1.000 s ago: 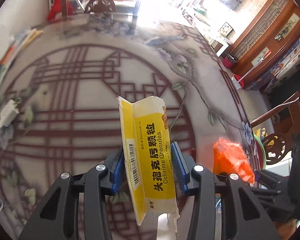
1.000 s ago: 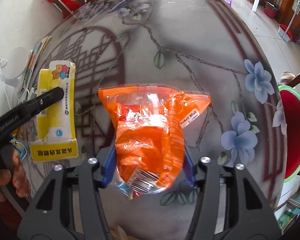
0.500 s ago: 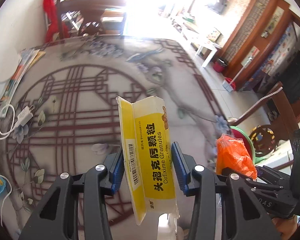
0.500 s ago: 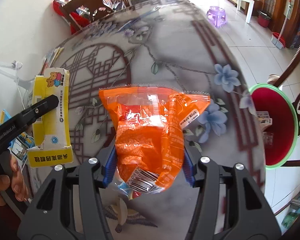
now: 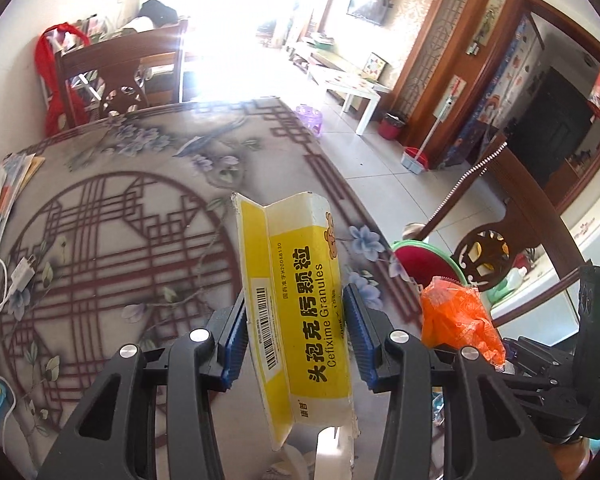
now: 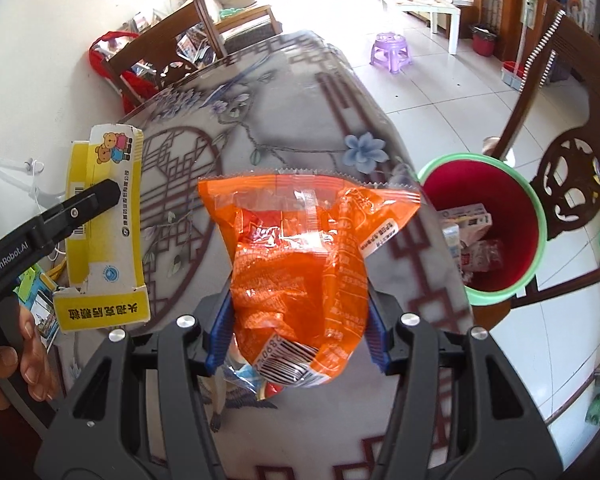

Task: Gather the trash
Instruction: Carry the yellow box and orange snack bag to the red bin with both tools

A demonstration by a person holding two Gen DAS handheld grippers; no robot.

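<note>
My left gripper (image 5: 296,320) is shut on a yellow-and-white medicine box (image 5: 296,296), held above the patterned table (image 5: 100,220). The same medicine box (image 6: 104,224) shows at the left of the right wrist view, with the left gripper's black finger across it. My right gripper (image 6: 298,316) is shut on an orange snack bag (image 6: 300,256), lifted over the table's right edge. That orange bag (image 5: 460,316) also appears at the right of the left wrist view. A red bin with a green rim (image 6: 540,216) stands on the floor just right of the table and holds several wrappers.
Wooden chairs stand behind the table (image 5: 120,76) and beside the bin (image 6: 568,184). A white charger and cable (image 5: 16,280) and papers (image 5: 12,184) lie at the table's left edge. A purple stool (image 6: 390,52) sits on the tiled floor.
Both grippers rose and drew back from the table with their items still gripped. The red bin has come further into both views.
</note>
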